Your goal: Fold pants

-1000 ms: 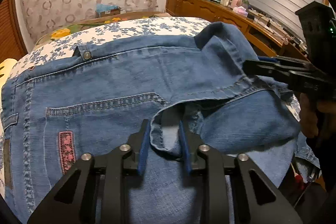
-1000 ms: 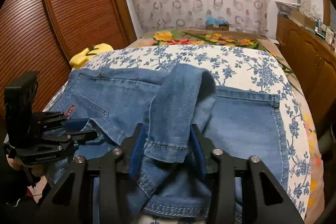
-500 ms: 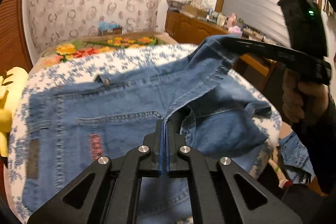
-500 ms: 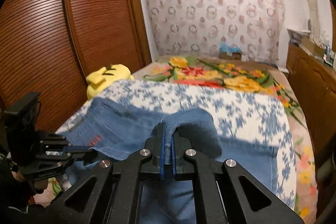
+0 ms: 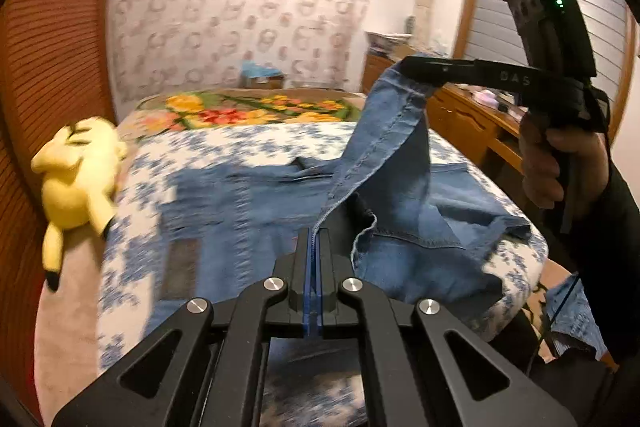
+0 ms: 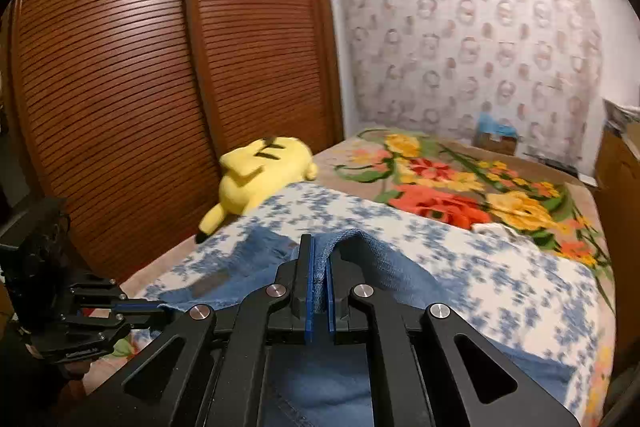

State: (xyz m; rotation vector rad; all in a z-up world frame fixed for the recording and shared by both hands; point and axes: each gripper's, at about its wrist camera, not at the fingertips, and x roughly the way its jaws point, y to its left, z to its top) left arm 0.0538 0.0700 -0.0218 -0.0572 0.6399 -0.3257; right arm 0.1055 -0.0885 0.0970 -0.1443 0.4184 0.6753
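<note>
- Nearest the cameras, the left gripper (image 5: 313, 239) and the right gripper (image 6: 319, 267) each have their jaws clamped tight on a fold of denim.
- Between them the jeans (image 5: 384, 155) rise off the floral bedspread (image 5: 240, 147).
- Farther back, a cardboard box (image 6: 496, 143) holds something blue, beyond the yellow plush toy (image 6: 260, 171).

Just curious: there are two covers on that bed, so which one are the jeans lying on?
The jeans lie on the white cover with small blue flowers, not the tan blanket with big orange and yellow flowers beyond.
</note>
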